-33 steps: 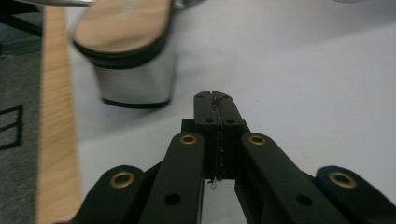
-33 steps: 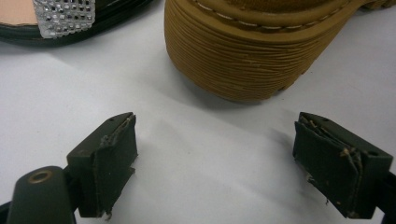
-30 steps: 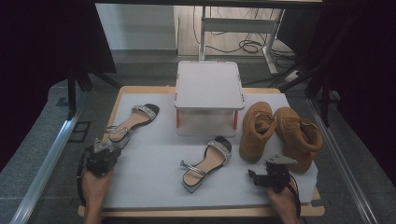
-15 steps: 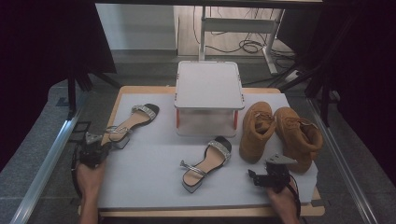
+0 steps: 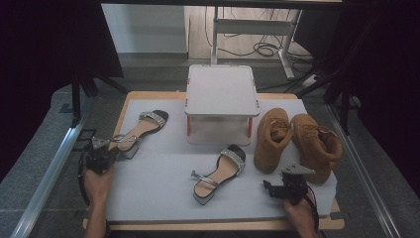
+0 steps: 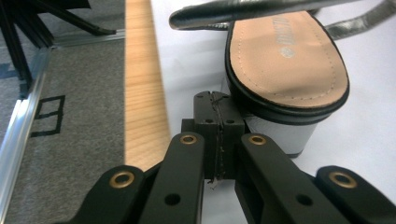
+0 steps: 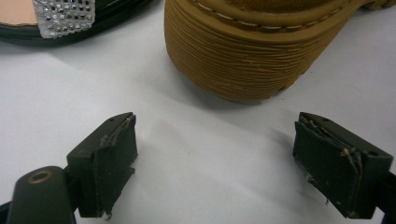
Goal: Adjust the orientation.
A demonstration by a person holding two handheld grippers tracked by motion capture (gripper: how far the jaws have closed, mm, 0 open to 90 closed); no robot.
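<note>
My left gripper (image 5: 110, 147) rests at the left edge of the white sheet, its jaws shut with nothing between them. Just ahead and to the right of my left gripper (image 6: 217, 105) stands the silver block heel of a strappy sandal (image 6: 285, 51); I cannot tell whether they touch. That left sandal (image 5: 138, 130) lies heel toward me. My right gripper (image 5: 269, 188) sits low on the sheet at the front right, jaws wide open and empty. In front of my right gripper (image 7: 224, 158) is the toe of a tan boot (image 7: 243, 51), with the second sandal's (image 7: 65, 16) rhinestone strap at the upper left.
A white box-like stand (image 5: 222, 94) with red corners sits at the back centre. Two tan boots (image 5: 272, 139) (image 5: 317, 146) lie on the right, the second sandal (image 5: 218, 173) in the middle. The wooden table edge (image 6: 142, 93) and a metal rail (image 5: 47, 173) run along the left.
My left hand has moved slightly away from me and left, up beside the left sandal's heel. The right hand has stayed put.
</note>
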